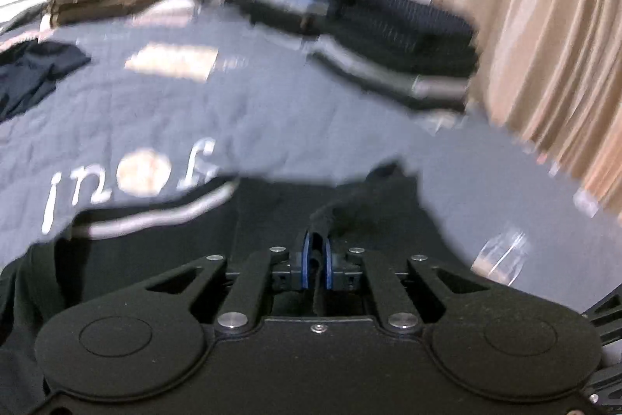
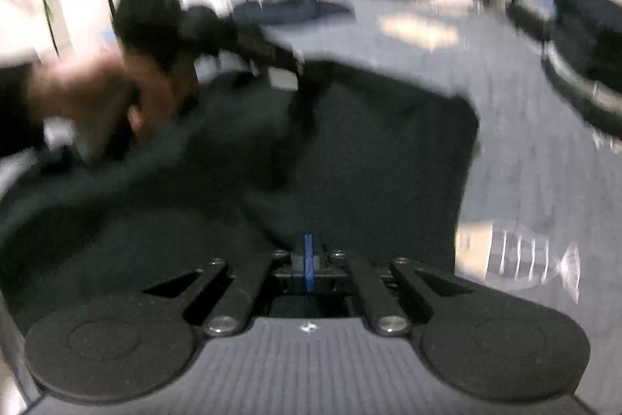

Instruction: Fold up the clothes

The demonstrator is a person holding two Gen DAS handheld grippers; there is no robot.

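- Fabric of the black garment (image 1: 163, 259) lies spread on the grey bed cover (image 1: 194, 111), with a raised fold pinched in the left gripper (image 1: 318, 251); its blue pads are nearly together with dark cloth between them.
- Right gripper (image 2: 308, 255) has its blue pads pressed fully together over the same black garment (image 2: 350, 162); whether any cloth is caught between them cannot be told from this blurred view.
- Left hand (image 2: 101, 92) of the person shows in the right wrist view, gripping its tool above the far side of the garment.
- Risk, as I judge it: the left pinch holds only a thin ridge, so a quick pull could slip it free and let the fold collapse.
- If the right gripper has missed the cloth, lifting would raise one side alone and skew the fold.
- Folded stack (image 1: 408, 37) and clear plastic bottle (image 1: 501, 255) sit near; a dragged edge could knock either.
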